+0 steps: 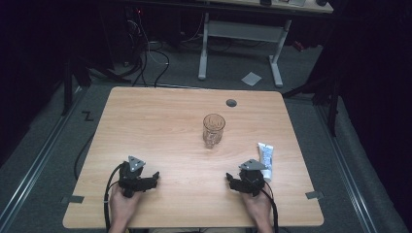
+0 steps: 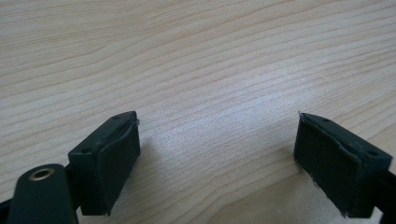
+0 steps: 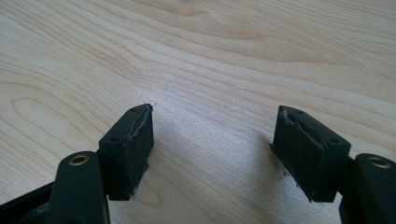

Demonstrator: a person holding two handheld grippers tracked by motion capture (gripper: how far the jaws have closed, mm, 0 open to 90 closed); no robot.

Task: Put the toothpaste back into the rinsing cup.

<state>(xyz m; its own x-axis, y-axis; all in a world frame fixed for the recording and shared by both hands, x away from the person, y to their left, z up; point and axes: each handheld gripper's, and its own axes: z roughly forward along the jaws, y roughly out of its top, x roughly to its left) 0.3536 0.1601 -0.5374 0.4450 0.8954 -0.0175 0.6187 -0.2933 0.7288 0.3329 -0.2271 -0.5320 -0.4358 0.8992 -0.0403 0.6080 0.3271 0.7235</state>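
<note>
A clear drinking glass (image 1: 214, 129) stands upright near the middle of the wooden table (image 1: 160, 121). A white tube with blue print (image 1: 266, 160) lies near the right edge, just right of my right gripper (image 1: 229, 179). My left gripper (image 1: 154, 177) rests near the front left, held by a hand. Both point inward toward each other. In the left gripper view the gripper (image 2: 218, 140) is open over bare wood. In the right gripper view the gripper (image 3: 214, 135) is also open, with nothing between the jaws.
A round grey cable hole (image 1: 231, 103) sits at the table's far edge. Beyond the table stand a white desk frame (image 1: 240, 34), loose cables (image 1: 145, 53) and a paper scrap (image 1: 251, 78) on the floor. Tape marks (image 1: 73, 199) flag the front corners.
</note>
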